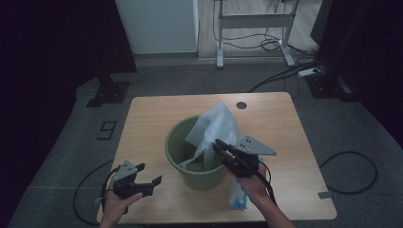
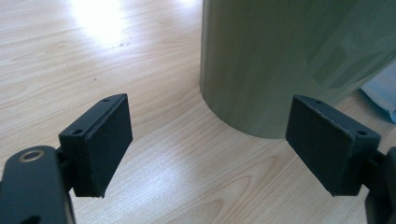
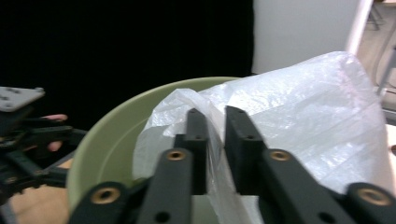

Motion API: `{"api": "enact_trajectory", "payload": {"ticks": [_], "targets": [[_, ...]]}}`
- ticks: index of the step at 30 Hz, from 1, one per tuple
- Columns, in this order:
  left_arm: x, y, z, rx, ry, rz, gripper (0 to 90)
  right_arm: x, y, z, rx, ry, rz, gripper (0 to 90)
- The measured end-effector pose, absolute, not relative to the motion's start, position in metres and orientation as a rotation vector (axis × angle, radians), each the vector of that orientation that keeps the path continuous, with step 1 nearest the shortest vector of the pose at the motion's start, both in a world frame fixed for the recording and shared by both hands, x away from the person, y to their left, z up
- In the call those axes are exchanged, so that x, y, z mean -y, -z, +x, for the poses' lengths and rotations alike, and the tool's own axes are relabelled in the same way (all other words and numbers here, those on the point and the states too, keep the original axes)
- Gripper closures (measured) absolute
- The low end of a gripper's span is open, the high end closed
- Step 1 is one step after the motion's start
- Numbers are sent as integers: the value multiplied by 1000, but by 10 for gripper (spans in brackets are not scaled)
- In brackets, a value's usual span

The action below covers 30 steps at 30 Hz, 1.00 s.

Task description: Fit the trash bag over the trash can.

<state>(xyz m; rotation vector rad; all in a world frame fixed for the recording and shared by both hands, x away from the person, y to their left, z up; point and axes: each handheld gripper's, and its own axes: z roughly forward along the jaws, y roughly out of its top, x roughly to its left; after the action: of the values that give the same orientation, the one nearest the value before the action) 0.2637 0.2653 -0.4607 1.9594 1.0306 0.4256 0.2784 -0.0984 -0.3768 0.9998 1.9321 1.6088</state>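
Your right hand-held gripper (image 1: 219, 145) sits over the bin (image 1: 177, 142) rim at about 3 o'clock, its jaws slightly parted with the bag (image 1: 216, 124) film between them. The bag drapes into the bin mid-desk (image 1: 147, 114). Your left hand-held gripper (image 1: 148, 175) is spread wide at the bin's 8 o'clock, holding nothing.

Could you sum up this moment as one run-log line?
work: lining green bin with plastic bag | right hand-held gripper: bag film between jaws | left hand-held gripper: open, empty, beside bin

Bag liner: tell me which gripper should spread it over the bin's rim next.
Right. The right gripper already has the plastic bag between its jaws above the green bin; the left gripper sits open beside it.
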Motion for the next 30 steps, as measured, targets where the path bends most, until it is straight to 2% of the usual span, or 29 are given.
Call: {"api": "enact_trajectory", "payload": {"ticks": [3,4,5,6,9,21,30], "targets": [[-267,462,264,-1035,-423,1955,143,103,377,273,-1918,-1660,976,534],[-267,462,264,-1035,-423,1955,143,103,377,273,-1918,-1660,976,534],[-267,462,265,-1036,-423,1953,143,108,376,264,-1893,-1674,964,439],[-267,463,265,-1036,-422,1954,143,108,376,264,-1893,-1674,964,439],[-267,465,266,-1040,-417,1955,143,119,377,248,-1852,-1682,963,365],[-265,471,268,-1050,-405,1963,143,153,421,225,-1814,-1593,1099,317],[-265,472,268,-1053,-403,1970,143,153,452,225,-1809,-1523,1166,327]]}}
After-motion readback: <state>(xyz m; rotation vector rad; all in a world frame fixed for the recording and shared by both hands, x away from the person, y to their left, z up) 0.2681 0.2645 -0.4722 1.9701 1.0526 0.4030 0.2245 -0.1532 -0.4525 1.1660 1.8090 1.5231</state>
